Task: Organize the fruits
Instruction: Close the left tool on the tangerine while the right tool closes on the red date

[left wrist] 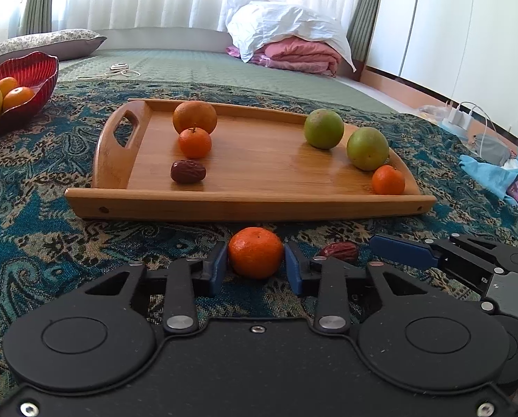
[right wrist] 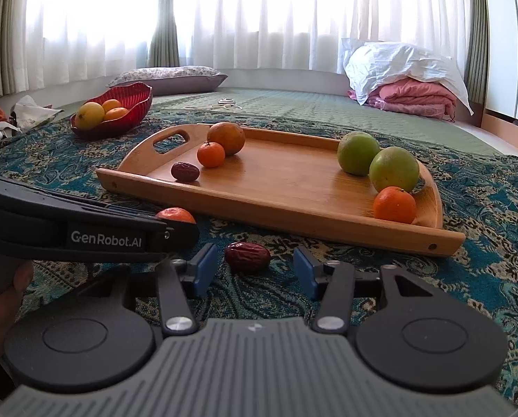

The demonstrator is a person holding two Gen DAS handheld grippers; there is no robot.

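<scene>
Left wrist cam: the left gripper point(left wrist: 255, 260) has its blue pads clamped on a mandarin point(left wrist: 255, 258) sitting on the paisley blanket point(left wrist: 33, 229), just in front of the wooden tray point(left wrist: 252, 203).

Right wrist cam: the right gripper point(right wrist: 255, 271) sits partly open around a red date point(right wrist: 247, 256) on the blanket, pads not touching it.

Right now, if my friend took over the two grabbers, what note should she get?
Left gripper: shut on the small orange, on the cloth in front of the tray.
Right gripper: open, red date between its fingers, not gripped.
On the tray: one date, one big orange, two small oranges, two green fruits.
Red bowl: three fruits.
Left: lift the orange, grab the date, finish sorting.
</scene>
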